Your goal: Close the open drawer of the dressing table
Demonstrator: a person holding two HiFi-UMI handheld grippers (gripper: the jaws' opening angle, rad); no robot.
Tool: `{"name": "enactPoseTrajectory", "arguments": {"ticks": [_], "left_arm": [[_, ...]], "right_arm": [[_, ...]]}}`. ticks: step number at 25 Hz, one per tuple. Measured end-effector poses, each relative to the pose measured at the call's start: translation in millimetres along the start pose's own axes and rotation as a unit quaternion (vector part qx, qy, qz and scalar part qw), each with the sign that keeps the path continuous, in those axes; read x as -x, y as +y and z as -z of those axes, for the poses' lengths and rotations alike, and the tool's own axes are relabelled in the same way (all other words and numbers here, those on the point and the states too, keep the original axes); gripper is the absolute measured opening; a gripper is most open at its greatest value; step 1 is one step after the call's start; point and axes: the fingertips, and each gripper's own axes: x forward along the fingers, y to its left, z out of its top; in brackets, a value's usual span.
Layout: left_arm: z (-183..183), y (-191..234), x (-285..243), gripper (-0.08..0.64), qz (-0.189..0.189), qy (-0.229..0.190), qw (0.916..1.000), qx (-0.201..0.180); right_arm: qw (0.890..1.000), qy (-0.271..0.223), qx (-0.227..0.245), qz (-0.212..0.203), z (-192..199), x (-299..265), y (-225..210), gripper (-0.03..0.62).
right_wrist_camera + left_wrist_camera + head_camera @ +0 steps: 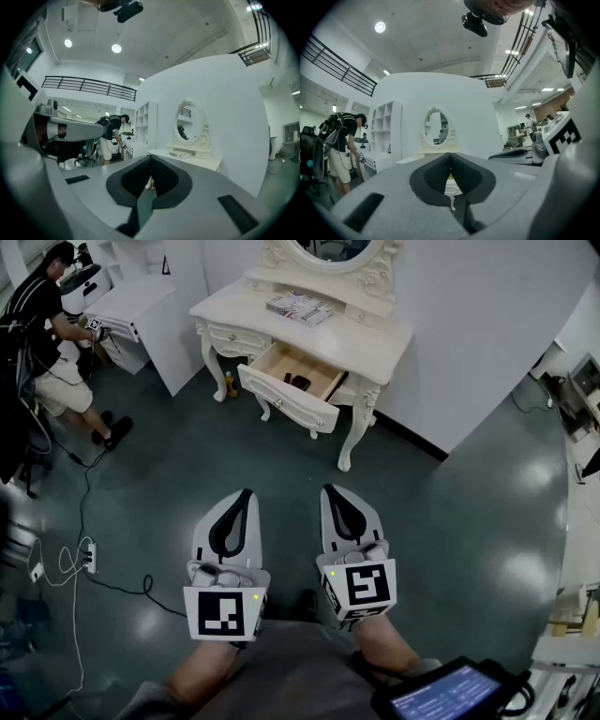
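Observation:
A cream dressing table (370, 351) with an oval mirror stands against the white wall, well ahead of me. Its middle drawer (289, 397) is pulled out, showing a wooden inside with small dark items. My left gripper (246, 494) and right gripper (328, 491) are held side by side above the dark floor, short of the table, both shut with nothing between the jaws. In the left gripper view the table (437, 149) and mirror show straight ahead beyond the closed tips (450, 154). In the right gripper view the table (190, 157) lies to the right of the tips (150, 157).
A person (47, 343) bends over a white cabinet (141, 320) at the far left. Cables and a power strip (86, 557) lie on the floor at left. A booklet (298, 307) rests on the tabletop. A yellow bottle (230, 385) stands under the table. A tablet (448, 695) shows at bottom right.

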Motion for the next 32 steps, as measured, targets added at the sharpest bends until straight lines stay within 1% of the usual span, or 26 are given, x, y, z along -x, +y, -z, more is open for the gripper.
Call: {"name": "enactPoseTrajectory", "arguments": {"ticks": [8, 12, 16, 20, 23, 26, 29, 32], "left_arm": [[3, -9, -11, 0.015, -0.002, 0.007, 1.0, 0.006], [0, -16, -16, 0.015, -0.003, 0.004, 1.0, 0.004], [6, -21, -21, 0.015, -0.003, 0.013, 0.9999, 0.002], [11, -19, -34, 0.015, 0.002, 0.016, 0.9999, 0.0], [15, -11, -46, 0.015, 0.005, 0.012, 0.9999, 0.002], [24, 2, -67, 0.015, 0.009, 0.019, 0.9997, 0.012], [37, 19, -96, 0.015, 0.019, 0.027, 0.9993, 0.02], [43, 41, -129, 0.015, 0.036, 0.024, 0.9987, 0.026]], "right_arm": [[1.0, 0.001, 0.002, -0.006, 3, -3, -13, 0.012], [1.0, -0.009, 0.006, -0.011, -1, -4, -20, 0.012], [1.0, -0.017, -0.018, -0.016, 0, -5, -29, 0.014], [1.0, -0.01, -0.024, -0.008, 6, -15, -40, 0.014], [1.0, -0.004, -0.026, -0.008, 12, -27, -42, 0.014], [1.0, 0.004, -0.028, -0.004, 19, -48, -46, 0.014], [0.999, 0.012, -0.033, 0.01, 27, -76, -56, 0.014], [0.999, 0.017, -0.034, 0.028, 29, -109, -64, 0.014]]}}
